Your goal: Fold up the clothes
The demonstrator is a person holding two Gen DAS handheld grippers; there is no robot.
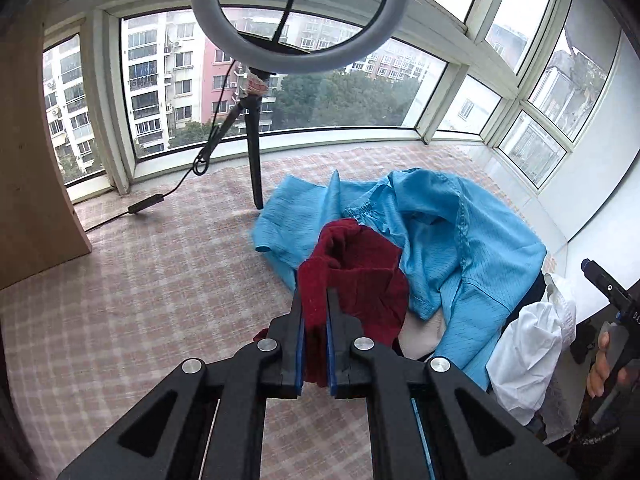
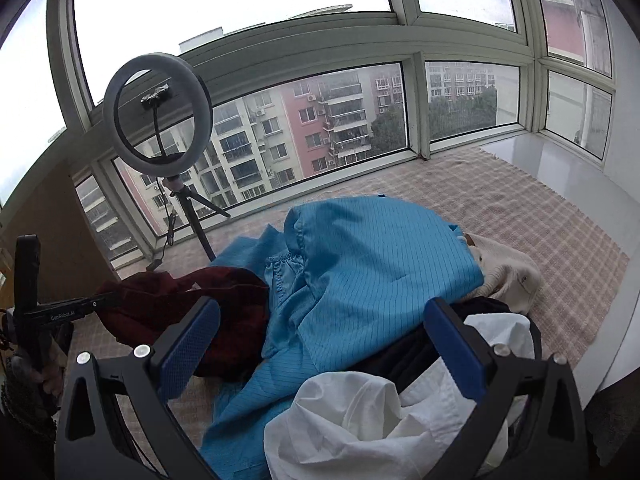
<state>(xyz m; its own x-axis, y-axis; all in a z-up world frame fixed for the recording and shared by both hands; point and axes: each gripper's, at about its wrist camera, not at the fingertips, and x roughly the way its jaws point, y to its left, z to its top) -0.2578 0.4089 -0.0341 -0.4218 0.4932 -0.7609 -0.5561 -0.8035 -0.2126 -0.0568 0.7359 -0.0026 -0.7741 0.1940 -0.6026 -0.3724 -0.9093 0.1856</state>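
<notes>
My left gripper (image 1: pixel 315 300) is shut on a dark red garment (image 1: pixel 360 276) and holds a fold of it up between the blue pads. The red garment (image 2: pixel 192 304) hangs at the left edge of a heap of clothes on the checked cloth. A large light blue garment (image 1: pixel 460 248) tops the heap; it also shows in the right wrist view (image 2: pixel 360 272). A white garment (image 2: pixel 360 420) lies at the near side, a cream one (image 2: pixel 508 268) at the right and a black one (image 2: pixel 400 356) underneath. My right gripper (image 2: pixel 324 320) is open above the heap, holding nothing.
A ring light on a tripod (image 1: pixel 256 160) stands on the checked cloth (image 1: pixel 160 280) near the windows, its cable (image 1: pixel 192 168) trailing left. A wooden panel (image 1: pixel 36 160) stands at the left. A white ledge (image 2: pixel 560 168) borders the cloth on the right.
</notes>
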